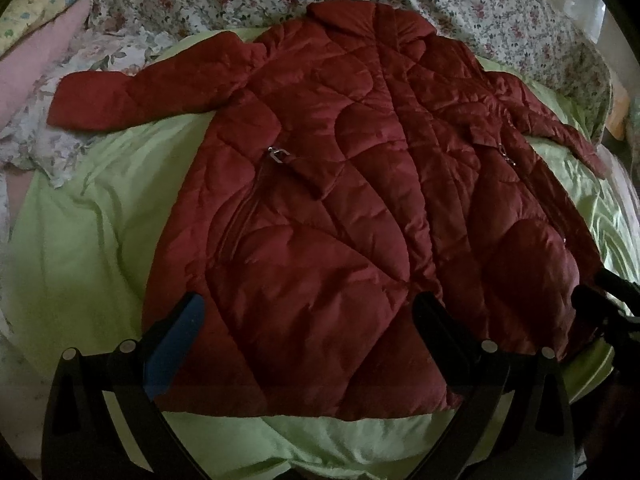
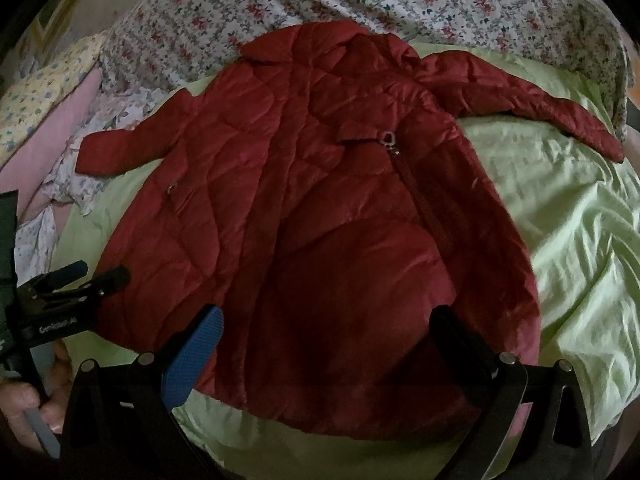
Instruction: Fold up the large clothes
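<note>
A dark red quilted coat (image 1: 340,184) lies spread flat on a light green sheet (image 1: 100,220), collar at the far end and hem towards me. Both sleeves stretch outward. It also shows in the right wrist view (image 2: 320,220). My left gripper (image 1: 308,316) is open and empty, hovering over the hem, its fingers wide apart. My right gripper (image 2: 332,324) is open and empty too, over the hem's right part. The left gripper appears at the left edge of the right wrist view (image 2: 80,280), and the right gripper at the right edge of the left wrist view (image 1: 600,296).
A floral quilt (image 1: 400,0) lies bunched behind the coat. Pink and floral pillows (image 1: 36,60) sit at the far left. The green sheet (image 2: 560,220) is wrinkled on the right.
</note>
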Demonstrator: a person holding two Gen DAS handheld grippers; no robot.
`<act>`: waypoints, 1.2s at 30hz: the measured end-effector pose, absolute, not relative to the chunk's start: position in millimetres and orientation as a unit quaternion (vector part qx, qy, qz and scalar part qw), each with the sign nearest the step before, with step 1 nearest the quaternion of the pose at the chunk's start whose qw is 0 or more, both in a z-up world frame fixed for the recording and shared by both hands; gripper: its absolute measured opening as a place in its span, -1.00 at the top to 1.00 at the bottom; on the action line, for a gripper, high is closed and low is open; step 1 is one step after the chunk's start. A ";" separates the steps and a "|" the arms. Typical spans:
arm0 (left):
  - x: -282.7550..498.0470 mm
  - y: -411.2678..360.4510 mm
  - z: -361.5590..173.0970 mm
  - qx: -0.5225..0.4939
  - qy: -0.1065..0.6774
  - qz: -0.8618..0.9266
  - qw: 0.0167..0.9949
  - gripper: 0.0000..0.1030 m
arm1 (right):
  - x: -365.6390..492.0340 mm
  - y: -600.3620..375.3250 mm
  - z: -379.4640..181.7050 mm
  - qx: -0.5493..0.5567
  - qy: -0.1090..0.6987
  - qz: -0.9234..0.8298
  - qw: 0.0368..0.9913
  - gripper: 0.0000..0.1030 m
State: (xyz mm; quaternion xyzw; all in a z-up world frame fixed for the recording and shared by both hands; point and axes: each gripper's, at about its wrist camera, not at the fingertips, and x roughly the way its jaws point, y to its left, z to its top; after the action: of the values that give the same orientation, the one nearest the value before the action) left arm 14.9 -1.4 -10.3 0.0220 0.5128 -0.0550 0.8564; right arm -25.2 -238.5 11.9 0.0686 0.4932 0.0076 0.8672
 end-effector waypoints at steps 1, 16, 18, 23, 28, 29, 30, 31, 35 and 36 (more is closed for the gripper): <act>16.5 -0.7 -10.5 0.019 0.511 -0.057 0.858 -1.00 | -24.2 -241.3 12.7 0.077 0.489 0.010 0.869 -1.00; 45.9 -3.9 -17.1 0.046 0.517 -0.050 0.853 -1.00 | -4.1 -319.9 27.2 0.161 0.448 -0.015 0.879 -1.00; 50.4 -5.3 -16.7 0.045 0.511 -0.053 0.857 -1.00 | 0.1 -338.3 28.8 0.180 0.446 -0.023 0.876 -1.00; 62.2 -12.5 -18.2 0.058 0.505 -0.056 0.859 -1.00 | 13.9 -394.6 34.1 0.202 0.420 -0.072 0.882 -0.98; 70.6 -20.7 -14.6 0.074 0.487 -0.053 0.869 -1.00 | 25.8 -455.3 36.8 0.207 0.391 -0.126 0.888 -0.96; 72.2 -21.2 -13.7 0.074 0.483 -0.055 0.871 -1.00 | 26.8 -465.3 36.4 0.212 0.388 -0.134 0.887 -0.92; 74.6 -21.4 -13.1 0.073 0.480 -0.056 0.872 -1.00 | 29.6 -480.4 35.7 0.220 0.384 -0.146 0.885 -0.87; 77.5 -21.1 -13.1 0.071 0.478 -0.056 0.874 -1.00 | 32.0 -490.5 35.5 0.226 0.379 -0.151 0.885 -0.85; 87.1 -22.2 -13.2 0.064 0.467 -0.055 0.880 -1.00 | 40.7 -541.4 29.3 0.261 0.357 -0.183 0.878 -0.62; 88.9 -22.3 -13.5 0.065 0.464 -0.052 0.882 -1.00 | 43.6 -555.9 25.8 0.274 0.352 -0.192 0.874 -0.56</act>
State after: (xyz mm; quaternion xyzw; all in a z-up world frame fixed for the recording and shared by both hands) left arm 88.9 -22.3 -13.5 0.0645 0.4638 -0.0519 0.8821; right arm 43.6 -555.9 25.8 0.2738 0.3518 -0.1918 0.8743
